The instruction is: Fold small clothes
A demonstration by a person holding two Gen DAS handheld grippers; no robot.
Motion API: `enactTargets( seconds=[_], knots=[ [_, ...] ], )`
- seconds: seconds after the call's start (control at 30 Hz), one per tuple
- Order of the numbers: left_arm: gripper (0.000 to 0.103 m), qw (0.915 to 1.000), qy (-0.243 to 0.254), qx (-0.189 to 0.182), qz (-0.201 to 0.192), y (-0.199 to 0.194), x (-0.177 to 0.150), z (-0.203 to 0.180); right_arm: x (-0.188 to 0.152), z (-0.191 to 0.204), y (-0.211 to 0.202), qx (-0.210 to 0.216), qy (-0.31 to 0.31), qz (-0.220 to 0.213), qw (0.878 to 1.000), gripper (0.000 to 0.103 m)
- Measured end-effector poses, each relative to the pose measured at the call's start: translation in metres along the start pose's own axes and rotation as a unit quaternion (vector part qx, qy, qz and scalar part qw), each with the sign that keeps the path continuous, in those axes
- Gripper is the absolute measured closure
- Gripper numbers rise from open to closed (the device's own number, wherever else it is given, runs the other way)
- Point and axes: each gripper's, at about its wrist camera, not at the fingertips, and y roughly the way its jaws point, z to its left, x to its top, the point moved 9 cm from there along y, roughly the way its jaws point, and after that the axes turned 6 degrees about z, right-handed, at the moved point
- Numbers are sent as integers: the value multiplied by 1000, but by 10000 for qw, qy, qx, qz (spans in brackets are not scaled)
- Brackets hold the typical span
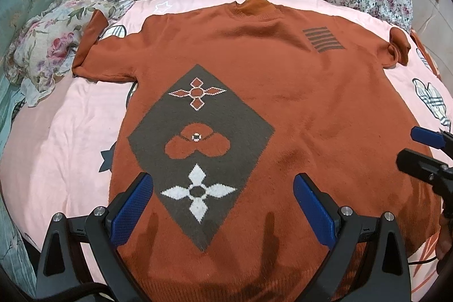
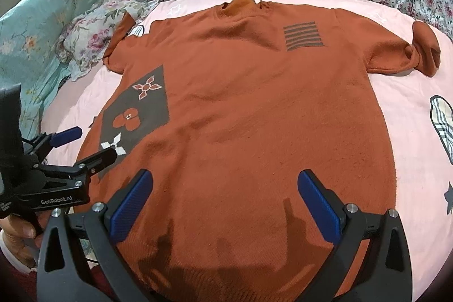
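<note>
Both spread grippers (image 1: pixel 223 203) (image 2: pixel 225 203) hover over flat sweater (image 1: pixel 254 92).

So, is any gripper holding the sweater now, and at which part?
Nothing is held. The left gripper and the right gripper are both open above the lower part of the orange sweater, which lies flat and unfolded.
</note>
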Motion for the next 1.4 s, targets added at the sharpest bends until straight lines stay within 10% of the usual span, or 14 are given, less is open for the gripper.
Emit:
enactTargets(
  seconds=[0.57, 0.97, 1.27, 1.4],
  knots=[
    [3, 9999, -100, 126, -53, 17, 40, 11, 40, -103, -24, 91, 1207, -434, 9917, 5],
    [3, 9997, -21, 98, 226, 40, 47, -1, 144, -277, -61, -923, 2283, -1344, 9598, 10],
    [3, 9991, -37, 173, 386, 59, 54, 1, 201, -383, -23, -1590, 2935, -977, 9376, 19],
    [4, 9990, -26, 151, 426, 65, 57, 1, 205, -397, -8, -1611, 2875, -868, 9401, 68]
  ],
)
